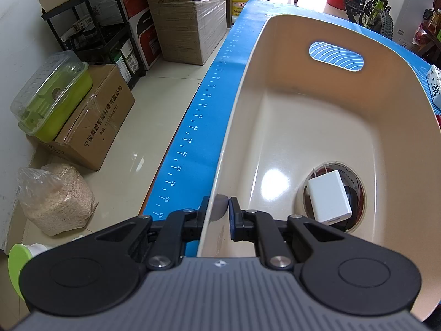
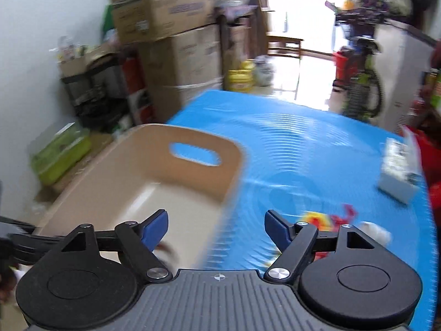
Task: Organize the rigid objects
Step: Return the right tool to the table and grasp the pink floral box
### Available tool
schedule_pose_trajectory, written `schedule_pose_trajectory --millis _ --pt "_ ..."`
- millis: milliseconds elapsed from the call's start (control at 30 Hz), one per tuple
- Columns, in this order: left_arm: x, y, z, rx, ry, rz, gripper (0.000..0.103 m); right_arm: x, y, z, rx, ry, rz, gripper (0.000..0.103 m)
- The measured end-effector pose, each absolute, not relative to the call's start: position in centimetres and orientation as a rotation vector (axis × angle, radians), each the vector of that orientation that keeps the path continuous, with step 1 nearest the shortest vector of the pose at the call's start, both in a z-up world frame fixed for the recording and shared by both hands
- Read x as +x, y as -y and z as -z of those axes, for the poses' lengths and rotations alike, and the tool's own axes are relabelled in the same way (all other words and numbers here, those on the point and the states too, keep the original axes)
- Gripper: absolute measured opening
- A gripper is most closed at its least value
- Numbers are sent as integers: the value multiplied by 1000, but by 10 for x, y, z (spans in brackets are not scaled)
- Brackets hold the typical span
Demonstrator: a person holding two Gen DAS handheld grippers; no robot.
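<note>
A beige plastic bin [image 1: 317, 127] stands on the blue mat [image 1: 209, 127]. My left gripper [image 1: 219, 207] is shut on the bin's near left rim. Inside the bin a white charger [image 1: 329, 197] lies on a tape roll [image 1: 358, 190]. In the blurred right wrist view the bin [image 2: 143, 176] is at the left. My right gripper [image 2: 216, 227] is open and empty above the bin's right wall. A red and yellow toy [image 2: 328, 219] and something white [image 2: 377, 233] lie on the mat [image 2: 303, 149] behind the right finger.
A white carton [image 2: 397, 171] lies at the mat's right edge; it also shows in the left wrist view [image 1: 435, 87]. Left of the table, on the floor, are cardboard boxes [image 1: 93, 115], a green lidded container [image 1: 52, 99], a bag of grain [image 1: 58, 198] and a black shelf [image 1: 96, 27].
</note>
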State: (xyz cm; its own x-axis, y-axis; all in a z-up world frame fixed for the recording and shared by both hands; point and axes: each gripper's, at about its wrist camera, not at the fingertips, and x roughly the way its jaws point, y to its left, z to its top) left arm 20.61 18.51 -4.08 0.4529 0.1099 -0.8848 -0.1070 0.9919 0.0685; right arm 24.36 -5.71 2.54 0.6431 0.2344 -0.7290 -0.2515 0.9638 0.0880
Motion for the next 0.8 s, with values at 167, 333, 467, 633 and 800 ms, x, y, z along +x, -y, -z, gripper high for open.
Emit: schedule_pose_trajectory --millis 167,333,467,633,800 --pt "206 -185 41 3 -1093 -134 15 248 120 -9 -10 -869 -104 81" --pt "206 -185 40 4 -1093 -134 15 248 164 16 -31 -896 22 81" --pt "206 -185 40 4 -1093 -134 15 252 186 37 -47 -914 109 81" --pt "206 -186 40 5 -1094 -134 15 258 202 61 -1 -949 186 81" --pt "206 -186 40 4 -1094 -134 15 265 211 80 26 -967 248 81"
